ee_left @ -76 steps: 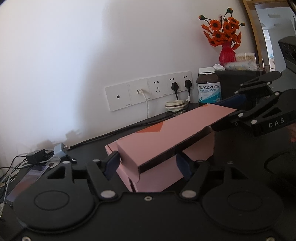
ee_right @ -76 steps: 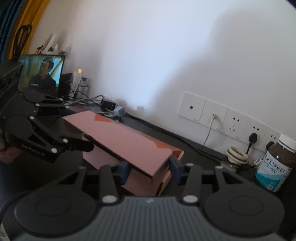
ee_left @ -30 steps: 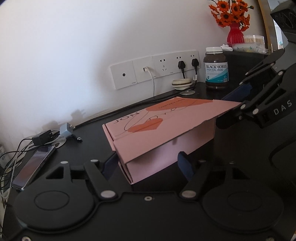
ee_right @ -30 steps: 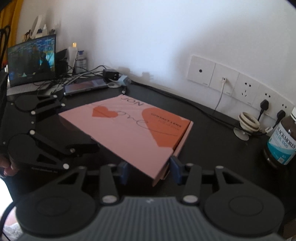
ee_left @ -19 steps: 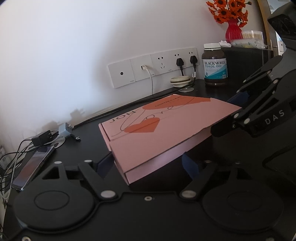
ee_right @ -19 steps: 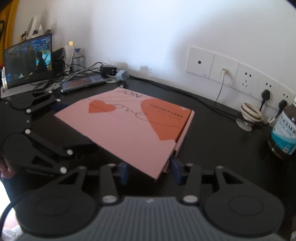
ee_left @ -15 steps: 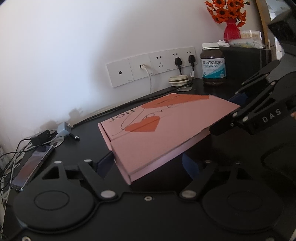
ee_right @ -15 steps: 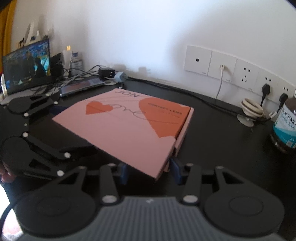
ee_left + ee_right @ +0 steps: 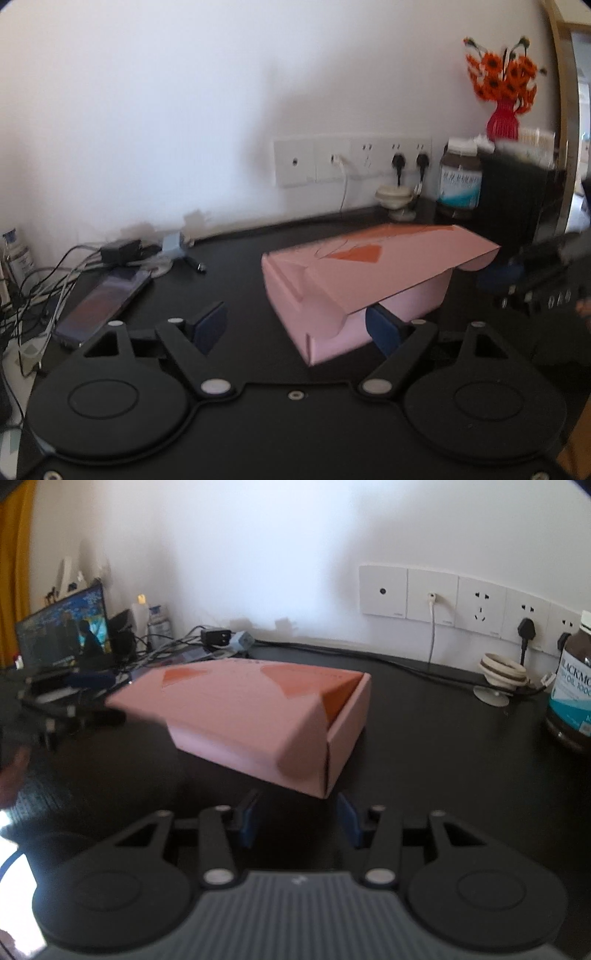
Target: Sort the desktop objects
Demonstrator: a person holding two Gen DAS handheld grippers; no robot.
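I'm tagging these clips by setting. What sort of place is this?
Probably a home desk or study corner: a black desk against a wall with a row of sockets, a lit screen among charger cables, and a red vase of orange flowers.

Black claws [image 9: 295, 325], blue pads [image 9: 382, 326], silver screws.

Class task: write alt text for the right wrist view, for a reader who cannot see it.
A pink cardboard box with orange heart prints sits on a black desk, its lid not fully down, just beyond the open right hand-held gripper. Behind it are wall sockets, a brown Blackmores fish oil bottle at right and a lit screen at left.
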